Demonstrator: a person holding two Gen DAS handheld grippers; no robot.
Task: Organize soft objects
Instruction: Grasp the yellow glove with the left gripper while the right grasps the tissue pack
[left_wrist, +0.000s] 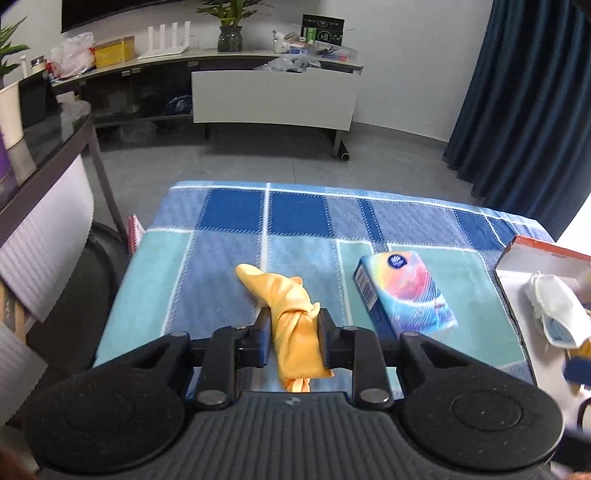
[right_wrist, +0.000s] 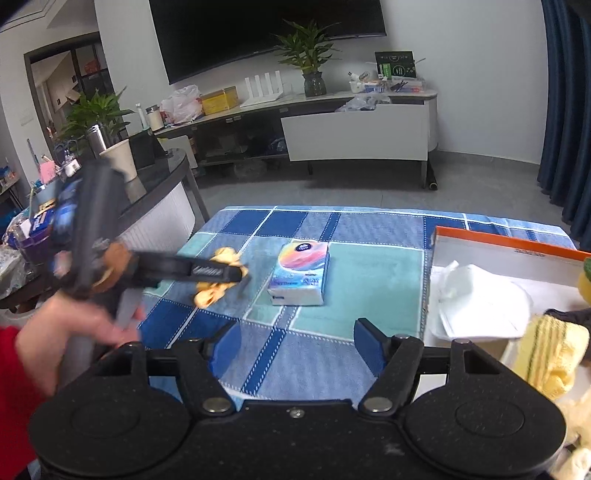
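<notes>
Pinching the yellow cloth (left_wrist: 291, 325), apparently knotted, left gripper (left_wrist: 293, 323); right gripper (right_wrist: 295, 341) gapes empty.

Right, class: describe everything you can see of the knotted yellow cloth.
The yellow cloth looks soft and thin, rolled into a long bundle with a knot near its middle. The left gripper is shut on it at the knot, its pads pressing both sides. One pointed end reaches forward over the blue checked blanket; the frayed end hangs back towards the gripper body. In the right wrist view it bulges out above and below the fingers. It lies apart from the tissue pack.
</notes>
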